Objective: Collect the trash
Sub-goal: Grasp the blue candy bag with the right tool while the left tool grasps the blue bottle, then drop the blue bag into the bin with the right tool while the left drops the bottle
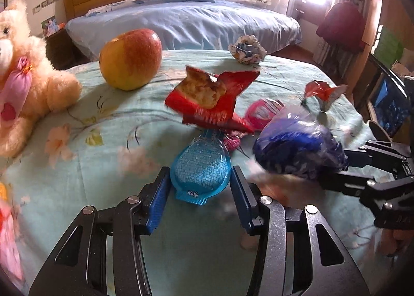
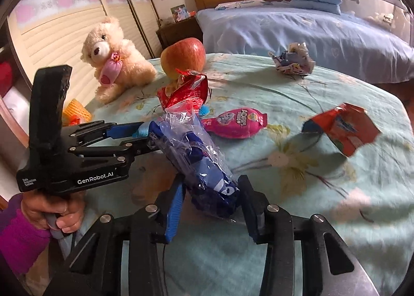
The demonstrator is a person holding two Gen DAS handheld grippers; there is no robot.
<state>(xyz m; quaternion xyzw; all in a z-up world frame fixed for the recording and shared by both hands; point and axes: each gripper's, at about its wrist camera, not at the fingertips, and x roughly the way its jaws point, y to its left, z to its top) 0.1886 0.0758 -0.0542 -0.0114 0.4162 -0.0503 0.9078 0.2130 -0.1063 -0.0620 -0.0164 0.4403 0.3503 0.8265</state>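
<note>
Wrapper (image 1: 200,169) end hidden beneath red packet (image 1: 209,99).

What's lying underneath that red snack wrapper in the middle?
Under the red snack wrapper lie the top of a blue packet and one end of a pink packet. The wrapper covers whatever else is beneath it.

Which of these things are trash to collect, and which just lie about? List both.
Trash: blue foil pack, blue plastic bag, red snack wrapper, pink pouch, crumpled paper, torn red wrapper.
Lying about: apple, teddy bear.
</note>
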